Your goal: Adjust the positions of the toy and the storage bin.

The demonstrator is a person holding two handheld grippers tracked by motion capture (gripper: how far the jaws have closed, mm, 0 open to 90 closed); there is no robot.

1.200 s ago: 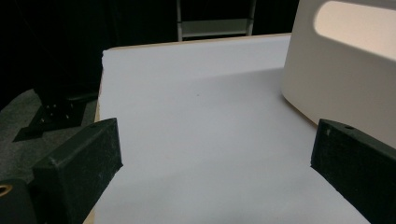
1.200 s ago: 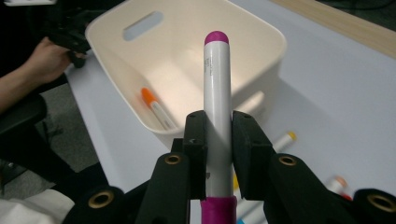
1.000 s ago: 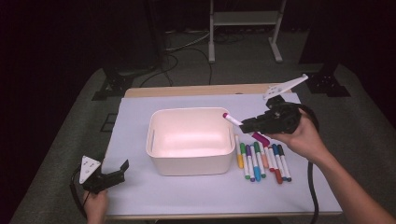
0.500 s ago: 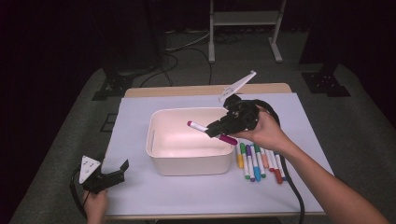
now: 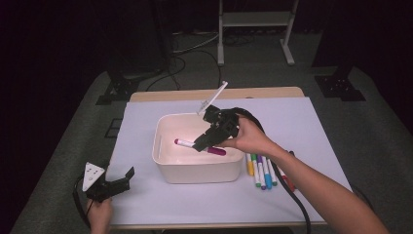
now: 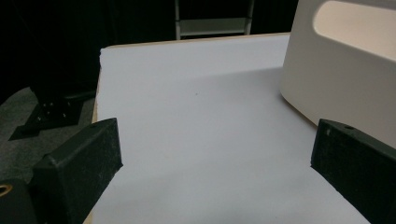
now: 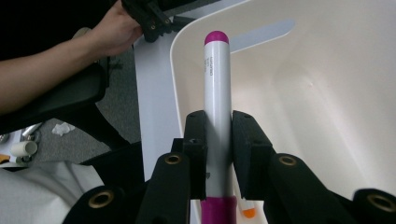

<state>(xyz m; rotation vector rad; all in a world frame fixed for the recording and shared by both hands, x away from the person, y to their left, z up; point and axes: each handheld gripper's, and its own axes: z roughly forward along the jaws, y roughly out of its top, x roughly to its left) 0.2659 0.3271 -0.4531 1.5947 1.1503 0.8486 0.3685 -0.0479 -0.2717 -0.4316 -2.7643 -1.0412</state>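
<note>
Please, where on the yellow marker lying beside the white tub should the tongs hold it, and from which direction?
Probably the middle of the yellow marker, coming from straight above. It lies flat, with the white tub on one side and the next marker close on the other, so narrow tongs across the barrel fit best.

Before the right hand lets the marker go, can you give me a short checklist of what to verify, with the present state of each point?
1. Marker held firmly between the fingers of the right gripper: ok.
2. Marker over the inside of the white bin, not over its rim: ok.
3. Bin floor under the marker free of other things: cannot tell, part of it is hidden by the gripper.
4. Left gripper away from the bin, open, on the sheet near the table's front corner: ok.
5. Other markers lying outside the bin, beside its right wall, out of the drop path: ok.
</note>
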